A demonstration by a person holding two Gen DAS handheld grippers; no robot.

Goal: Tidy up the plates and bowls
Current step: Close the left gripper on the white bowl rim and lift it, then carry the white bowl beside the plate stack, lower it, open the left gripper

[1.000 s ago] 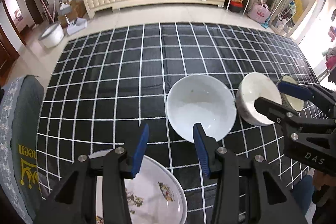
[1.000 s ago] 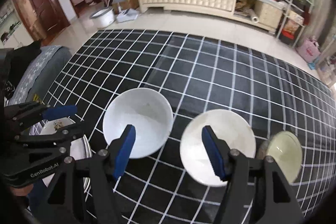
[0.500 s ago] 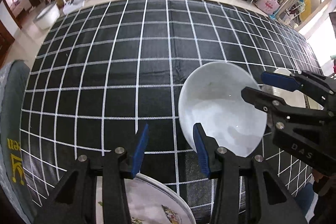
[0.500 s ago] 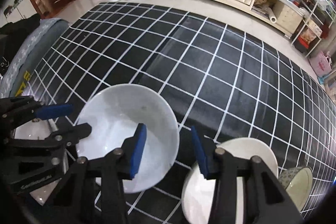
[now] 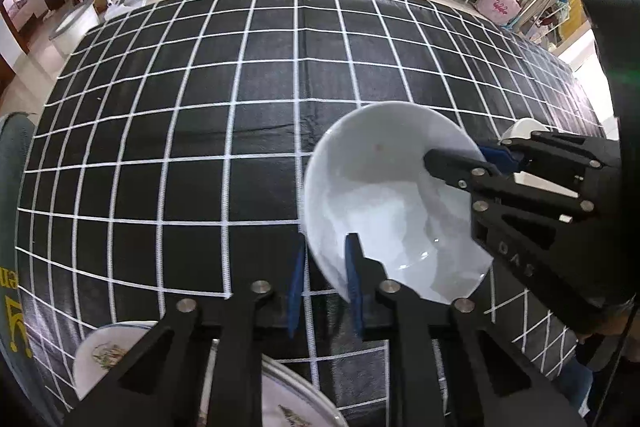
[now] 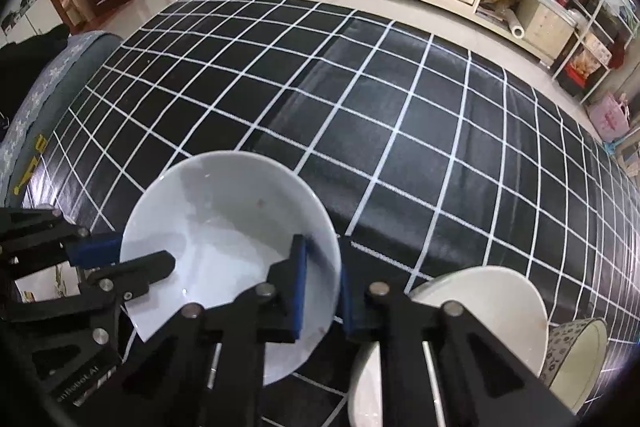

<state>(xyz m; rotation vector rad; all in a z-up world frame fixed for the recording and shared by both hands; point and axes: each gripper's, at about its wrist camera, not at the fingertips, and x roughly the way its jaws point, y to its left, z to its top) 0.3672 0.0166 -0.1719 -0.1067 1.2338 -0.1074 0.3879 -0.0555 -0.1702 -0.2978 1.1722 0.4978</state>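
Pinching the near rim of the white bowl (image 5: 384, 203), the left gripper (image 5: 325, 281) is closing its blue pads, one inside and one outside the wall. The right gripper (image 6: 320, 285) is clamping the opposite rim (same bowl, tilted) over the black grid cloth (image 6: 400, 115), while a second white bowl (image 6: 480, 311) is sitting just beside it.

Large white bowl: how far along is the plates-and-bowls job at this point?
Early. Done: nothing looks stacked yet. In hand: the large white bowl is pinched on opposite rims by the left gripper and the right gripper. Left: the cream bowl and the small patterned bowl sit apart on the checked mat, and two floral plates lie near the left gripper.
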